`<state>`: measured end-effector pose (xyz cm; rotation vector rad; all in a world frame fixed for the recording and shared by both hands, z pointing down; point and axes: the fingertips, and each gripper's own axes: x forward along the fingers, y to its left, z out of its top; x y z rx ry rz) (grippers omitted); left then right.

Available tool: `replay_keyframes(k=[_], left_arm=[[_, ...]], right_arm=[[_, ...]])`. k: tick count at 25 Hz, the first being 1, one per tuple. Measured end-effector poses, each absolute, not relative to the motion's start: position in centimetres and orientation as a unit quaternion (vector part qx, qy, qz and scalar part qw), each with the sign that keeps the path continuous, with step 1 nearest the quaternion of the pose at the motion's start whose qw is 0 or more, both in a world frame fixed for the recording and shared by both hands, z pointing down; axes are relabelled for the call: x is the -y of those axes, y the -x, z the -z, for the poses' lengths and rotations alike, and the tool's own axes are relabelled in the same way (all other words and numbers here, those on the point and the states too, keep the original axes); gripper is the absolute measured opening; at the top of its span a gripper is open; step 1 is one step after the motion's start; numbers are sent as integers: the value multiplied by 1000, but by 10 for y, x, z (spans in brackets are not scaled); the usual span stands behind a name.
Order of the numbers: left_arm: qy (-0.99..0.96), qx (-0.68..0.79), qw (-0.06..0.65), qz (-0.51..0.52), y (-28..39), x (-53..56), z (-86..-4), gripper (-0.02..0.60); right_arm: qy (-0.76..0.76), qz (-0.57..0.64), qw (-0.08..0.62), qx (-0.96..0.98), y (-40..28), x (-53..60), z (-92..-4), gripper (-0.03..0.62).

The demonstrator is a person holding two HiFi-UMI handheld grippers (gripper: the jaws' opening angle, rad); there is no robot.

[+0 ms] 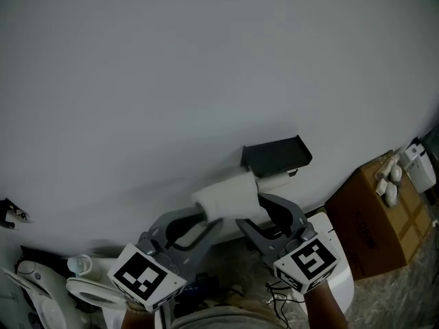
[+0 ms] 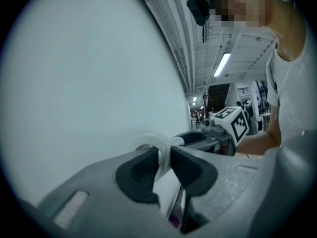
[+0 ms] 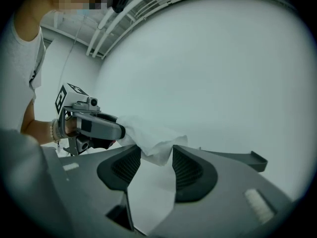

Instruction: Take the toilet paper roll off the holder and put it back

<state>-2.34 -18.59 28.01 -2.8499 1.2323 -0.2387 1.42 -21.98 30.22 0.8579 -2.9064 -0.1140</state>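
Observation:
The white toilet paper roll point(image 1: 230, 197) hangs in the air in front of the white wall, just below and left of the dark holder shelf point(image 1: 276, 155). My left gripper point(image 1: 204, 219) comes in from the lower left; in the left gripper view point(image 2: 165, 155) its jaws pinch the thin white rim of the roll point(image 2: 157, 144). On the roll's other end sits my right gripper point(image 1: 264, 208). The right gripper view point(image 3: 156, 155) has crumpled paper point(image 3: 151, 138) filling the gap at the pad tips and a loose sheet hanging down between the jaws.
A brown cardboard box point(image 1: 374, 218) with white items on top stands on the floor at the right. A white toilet point(image 1: 89, 290) sits at the lower left. The person's arm and torso point(image 2: 290, 83) are close behind both grippers.

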Motion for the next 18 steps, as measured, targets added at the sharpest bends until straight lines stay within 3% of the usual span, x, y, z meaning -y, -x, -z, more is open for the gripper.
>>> replay_keyframes(k=[18], left_arm=[[948, -310, 45, 61, -66, 265, -269, 74]], right_arm=[[-399, 55, 75, 912, -110, 292, -291, 202]])
